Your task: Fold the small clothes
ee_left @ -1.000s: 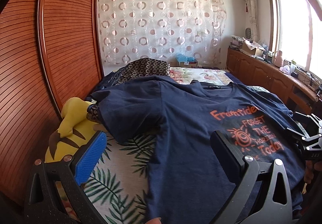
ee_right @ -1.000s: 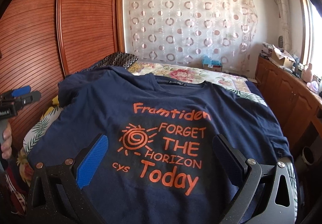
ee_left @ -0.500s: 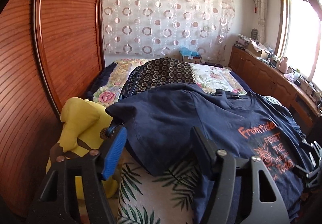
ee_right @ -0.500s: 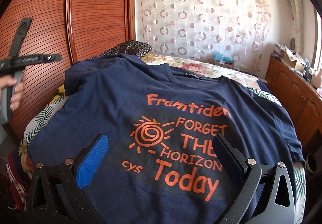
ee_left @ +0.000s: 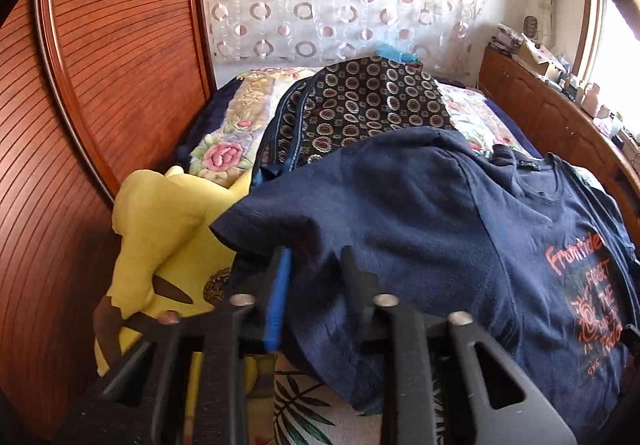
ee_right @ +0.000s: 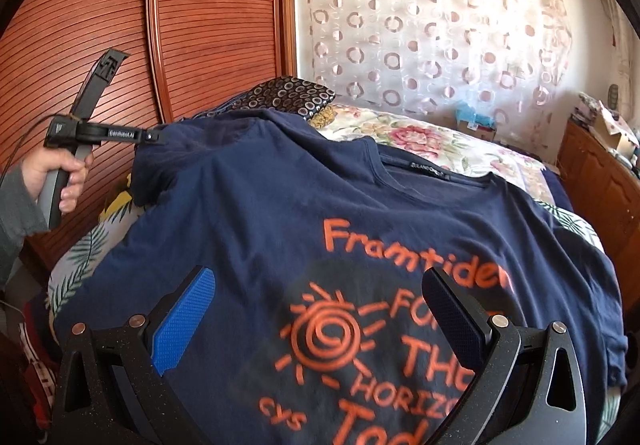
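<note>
At sleeve (ee_left: 280, 229): left hand-held gripper (ee_left: 316, 265) closing on fabric.

Left hand-held gripper (ee_left: 314, 257) closing on cloth; right hand-held gripper (ee_right: 320, 305) wide apart.

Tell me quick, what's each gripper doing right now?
Left gripper: jaws closing on the sleeve of the navy T-shirt.
Right gripper: open, holding nothing, above the shirt's print.
</note>
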A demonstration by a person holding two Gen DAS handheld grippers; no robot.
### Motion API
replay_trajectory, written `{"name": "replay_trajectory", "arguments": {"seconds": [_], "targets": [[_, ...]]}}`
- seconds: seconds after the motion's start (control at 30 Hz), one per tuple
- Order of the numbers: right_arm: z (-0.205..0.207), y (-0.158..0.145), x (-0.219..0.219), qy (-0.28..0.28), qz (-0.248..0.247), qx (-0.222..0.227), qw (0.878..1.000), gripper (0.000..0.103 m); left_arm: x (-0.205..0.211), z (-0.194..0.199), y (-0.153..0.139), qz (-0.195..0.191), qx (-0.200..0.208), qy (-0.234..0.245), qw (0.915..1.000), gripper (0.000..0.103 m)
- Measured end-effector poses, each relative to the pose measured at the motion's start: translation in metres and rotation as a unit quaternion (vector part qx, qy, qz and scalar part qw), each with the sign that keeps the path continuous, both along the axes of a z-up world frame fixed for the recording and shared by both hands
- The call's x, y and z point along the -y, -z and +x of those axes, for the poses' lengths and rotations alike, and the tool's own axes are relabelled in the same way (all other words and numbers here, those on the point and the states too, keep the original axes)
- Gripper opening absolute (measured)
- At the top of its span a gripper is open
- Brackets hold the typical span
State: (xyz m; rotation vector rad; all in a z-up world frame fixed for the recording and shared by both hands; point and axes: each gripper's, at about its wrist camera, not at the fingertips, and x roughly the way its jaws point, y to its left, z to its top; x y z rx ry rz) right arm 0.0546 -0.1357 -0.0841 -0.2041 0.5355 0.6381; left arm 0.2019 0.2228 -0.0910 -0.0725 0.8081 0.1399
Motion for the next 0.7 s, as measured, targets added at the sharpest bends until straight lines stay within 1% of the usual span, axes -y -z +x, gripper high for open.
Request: {"name": "replay_trajectory", "arguments": {"seconds": [0.03, 0.07, 0.2, 0.3, 0.47, 0.7], "targets": [[0.001, -0.001, 0.001, 0.001, 0.002, 0.001, 1.0, 0.103, 0.0, 0.001, -0.002, 0.002, 0.001, 0.002, 1.0, 0.008], [0.0, 0.0, 0.0, 0.002, 0.005, 0.003, 1.0, 0.103, 0.0, 0.002, -0.003, 0.003, -0.001, 0.007, 1.0, 0.005], [-0.001, 0.001, 0.006, 0.001, 0.014, 0.003, 1.0, 0.103, 0.01, 0.005, -0.012, 0.031, -0.001, 0.023, 0.9993, 0.004], [-0.004, 0.004, 0.004, 0.005, 0.005, 0.011, 1.0, 0.103, 0.022, 0.001, -0.029, 0.036, 0.016, 0.037, 0.9985, 0.004], [-0.006, 0.004, 0.004, 0.015, -0.002, 0.021, 1.0, 0.103, 0.062, 0.002, -0.066, 0.044, 0.049, 0.077, 0.9949, 0.004], [-0.005, 0.003, 0.016, 0.041, 0.006, 0.019, 0.999, 0.103, 0.141, 0.021, -0.1, 0.039, 0.068, 0.151, 0.9855, 0.004]]}}
